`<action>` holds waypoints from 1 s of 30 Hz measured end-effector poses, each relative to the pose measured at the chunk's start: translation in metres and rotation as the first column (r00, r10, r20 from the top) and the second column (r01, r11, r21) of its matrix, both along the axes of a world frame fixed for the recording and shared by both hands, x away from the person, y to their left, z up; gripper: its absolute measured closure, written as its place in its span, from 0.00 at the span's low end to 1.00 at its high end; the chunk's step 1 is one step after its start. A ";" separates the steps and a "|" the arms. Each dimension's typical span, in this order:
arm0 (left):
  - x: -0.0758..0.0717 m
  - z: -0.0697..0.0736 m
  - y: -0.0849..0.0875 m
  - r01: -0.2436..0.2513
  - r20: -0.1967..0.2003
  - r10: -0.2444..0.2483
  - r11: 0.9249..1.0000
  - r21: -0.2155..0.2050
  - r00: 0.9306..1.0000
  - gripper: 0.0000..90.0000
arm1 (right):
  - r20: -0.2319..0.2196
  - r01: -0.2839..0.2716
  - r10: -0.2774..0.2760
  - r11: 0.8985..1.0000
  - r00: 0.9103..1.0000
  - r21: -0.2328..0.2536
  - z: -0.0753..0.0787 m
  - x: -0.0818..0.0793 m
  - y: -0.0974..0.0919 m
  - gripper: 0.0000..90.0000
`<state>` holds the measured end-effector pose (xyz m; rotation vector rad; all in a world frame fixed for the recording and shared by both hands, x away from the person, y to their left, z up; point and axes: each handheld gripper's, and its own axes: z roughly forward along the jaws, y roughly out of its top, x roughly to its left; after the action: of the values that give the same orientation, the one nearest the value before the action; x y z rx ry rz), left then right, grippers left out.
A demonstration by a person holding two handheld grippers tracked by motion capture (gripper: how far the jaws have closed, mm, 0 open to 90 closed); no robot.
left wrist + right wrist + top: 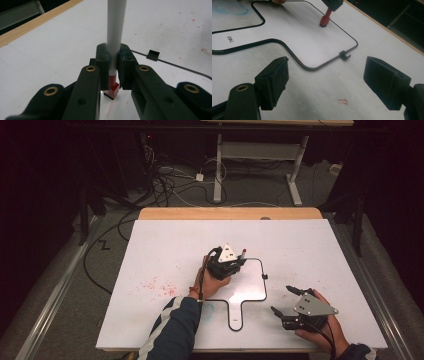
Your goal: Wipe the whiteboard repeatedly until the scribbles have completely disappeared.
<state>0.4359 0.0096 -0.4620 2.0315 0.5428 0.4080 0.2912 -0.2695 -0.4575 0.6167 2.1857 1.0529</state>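
Note:
A paddle-shaped whiteboard (250,287) (294,32) (170,71) with a thin black frame lies flat in the middle of the white table. My left gripper (242,260) (114,53) is over its upper left corner, shut on a white-barrelled marker (243,254) (115,27). The marker stands upright and its red end (113,88) (325,19) touches the board. My right gripper (280,299) (325,62) sits low at the board's lower right, jaws wide open with nothing between them.
A small black clip (265,276) (344,55) (152,55) sits on the board's right edge. Red specks (157,287) stain the table left of the board, and a blue smear (209,309) lies by the handle. The wooden far edge (230,213) borders the table.

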 end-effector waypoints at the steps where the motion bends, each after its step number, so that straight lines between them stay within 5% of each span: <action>1: -0.001 0.000 0.002 0.000 0.004 0.000 1.000 0.007 1.000 0.88 | 0.000 0.000 0.000 1.000 1.000 0.001 0.000 0.000 0.000 0.23; 15: 0.001 -0.002 0.028 -0.050 0.015 0.050 0.999 0.007 0.999 0.88 | 0.001 -0.002 0.002 1.000 1.000 -0.006 0.000 0.001 0.002 0.23; 30: 0.020 0.002 -0.032 0.022 0.000 -0.022 1.000 0.022 1.000 0.88 | -0.010 -0.011 0.011 1.000 1.000 -0.005 -0.002 0.002 0.001 0.23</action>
<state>0.4560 -0.0228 -0.4598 2.0572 0.5180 0.4025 0.2932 -0.2688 -0.4596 0.6100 2.2022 1.0522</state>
